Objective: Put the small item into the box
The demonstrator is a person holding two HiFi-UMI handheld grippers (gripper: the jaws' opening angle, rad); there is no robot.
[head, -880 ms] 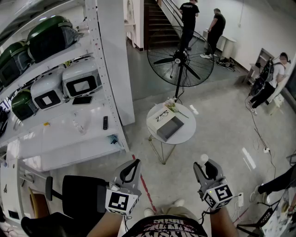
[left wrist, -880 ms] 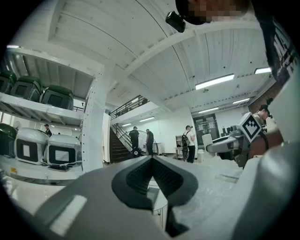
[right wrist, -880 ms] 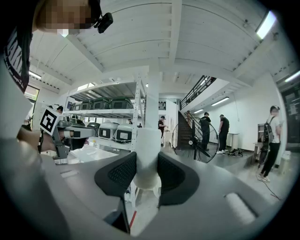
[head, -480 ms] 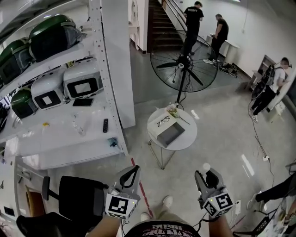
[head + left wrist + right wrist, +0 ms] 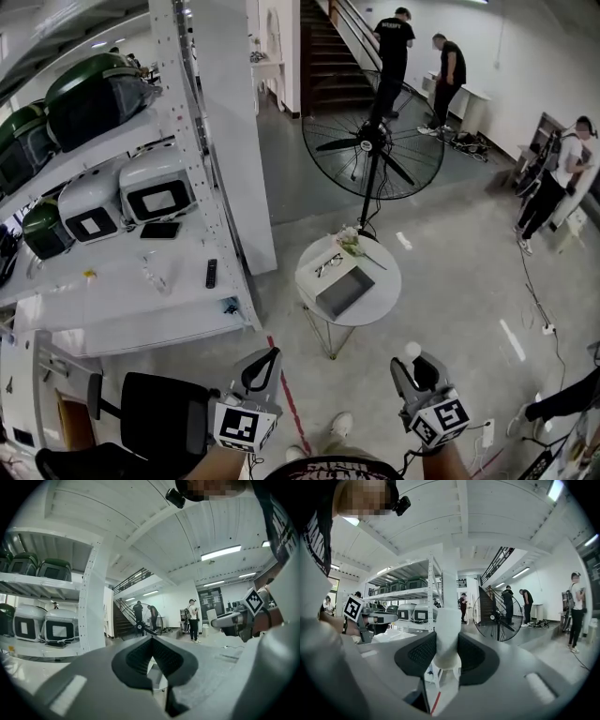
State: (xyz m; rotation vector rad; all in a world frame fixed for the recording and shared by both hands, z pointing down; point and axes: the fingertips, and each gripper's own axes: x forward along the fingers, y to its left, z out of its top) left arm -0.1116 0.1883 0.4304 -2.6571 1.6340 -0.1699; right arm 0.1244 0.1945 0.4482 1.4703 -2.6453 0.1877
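Gripping one small white item (image 5: 447, 634), the right hand-held gripper (image 5: 446, 657) hangs low; the left hand-held gripper (image 5: 151, 641) is closed on nothing. One open box (image 5: 345, 292) lies on the round counter (image 5: 384, 274) well ahead, apart from both.

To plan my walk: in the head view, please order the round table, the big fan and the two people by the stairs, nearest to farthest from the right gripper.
1. Round table, ahead and slightly left of the right gripper with its small item.
2. Big fan, behind the table.
3. Two people by the stairs, farthest back.
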